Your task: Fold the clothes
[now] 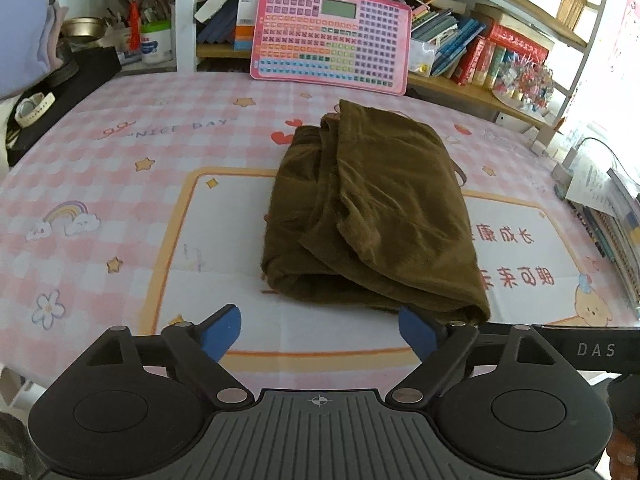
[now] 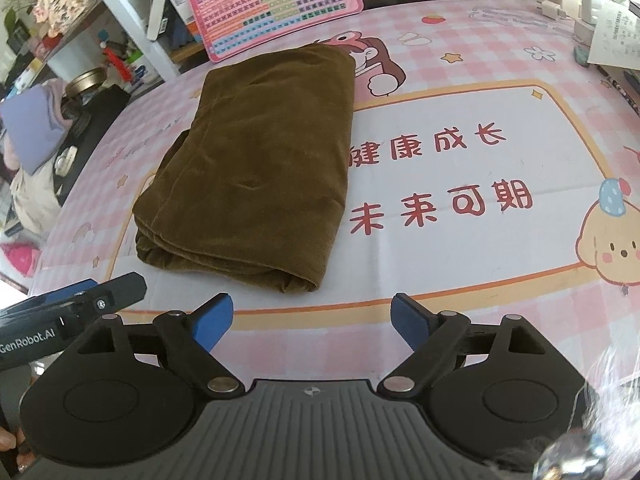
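Observation:
An olive-brown garment [image 1: 372,208] lies folded into a thick rectangle on the pink checked tablecloth [image 1: 120,168]. In the right wrist view the same garment [image 2: 260,164] sits left of centre, its rolled near edge toward me. My left gripper [image 1: 320,332] is open, held just short of the garment's near edge, nothing between its blue fingertips [image 1: 224,332]. My right gripper [image 2: 312,322] is open too, a little back from the garment's near right corner and empty. The left gripper's body [image 2: 72,312] shows at the lower left of the right wrist view.
A pink toy keyboard board [image 1: 330,36] leans against the bookshelf [image 1: 480,52] at the back. A black item with a watch [image 1: 60,92] sits at the far left. Books and papers [image 1: 608,208] line the right edge. A white cartoon mat panel [image 2: 460,184] lies right of the garment.

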Tool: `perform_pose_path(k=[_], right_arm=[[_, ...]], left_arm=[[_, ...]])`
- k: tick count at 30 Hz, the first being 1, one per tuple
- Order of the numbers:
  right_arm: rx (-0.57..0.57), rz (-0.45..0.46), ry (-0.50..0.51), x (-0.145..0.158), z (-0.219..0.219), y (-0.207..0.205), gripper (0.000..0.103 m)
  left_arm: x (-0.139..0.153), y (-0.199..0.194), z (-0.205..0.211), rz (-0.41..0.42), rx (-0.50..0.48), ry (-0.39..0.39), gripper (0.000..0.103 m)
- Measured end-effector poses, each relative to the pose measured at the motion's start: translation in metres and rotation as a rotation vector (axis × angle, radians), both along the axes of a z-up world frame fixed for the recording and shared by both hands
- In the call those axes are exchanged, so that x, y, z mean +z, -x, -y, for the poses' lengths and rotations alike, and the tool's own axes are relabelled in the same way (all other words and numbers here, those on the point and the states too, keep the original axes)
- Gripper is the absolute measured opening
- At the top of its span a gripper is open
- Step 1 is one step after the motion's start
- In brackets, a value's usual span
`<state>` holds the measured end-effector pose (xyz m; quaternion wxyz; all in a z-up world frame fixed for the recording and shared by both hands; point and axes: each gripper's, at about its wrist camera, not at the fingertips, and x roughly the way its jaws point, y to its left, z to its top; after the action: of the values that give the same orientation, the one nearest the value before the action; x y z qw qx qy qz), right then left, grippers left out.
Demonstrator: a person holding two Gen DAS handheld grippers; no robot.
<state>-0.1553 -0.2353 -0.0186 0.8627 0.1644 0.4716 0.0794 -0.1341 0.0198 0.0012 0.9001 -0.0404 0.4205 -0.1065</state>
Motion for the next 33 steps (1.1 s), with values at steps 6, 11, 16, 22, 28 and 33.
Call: perform_pose_path(k=[6, 11, 16, 22, 28, 33], right_arm=[[-0.095, 0.004, -0.04, 0.003, -0.001, -0.005, 0.086], [-0.203, 0.011, -0.12, 0.003, 0.004, -0.015, 0.086], [-0.277, -0.003, -0.179, -0.002, 0.006, -0.029, 0.086], [-0.367, -0.02, -0.251, -0.009, 0.008, -0.046, 0.086], [-0.409, -0.034, -0.296, -0.015, 0.004, -0.058, 0.082], [-0.401, -0.028, -0.279, -0.015, -0.005, -0.063, 0.081]], left_arm=[[0.002, -0.027, -0.024, -0.009, 0.003, 0.09, 0.091], [0.003, -0.054, -0.033, -0.003, -0.024, 0.121, 0.091], [-0.005, -0.085, -0.036, -0.034, -0.07, 0.14, 0.091], [-0.022, -0.112, -0.05, -0.118, -0.065, 0.275, 0.091], [-0.036, -0.13, -0.045, -0.168, -0.121, 0.313, 0.091], [-0.043, -0.136, -0.043, -0.191, -0.146, 0.319, 0.091]])
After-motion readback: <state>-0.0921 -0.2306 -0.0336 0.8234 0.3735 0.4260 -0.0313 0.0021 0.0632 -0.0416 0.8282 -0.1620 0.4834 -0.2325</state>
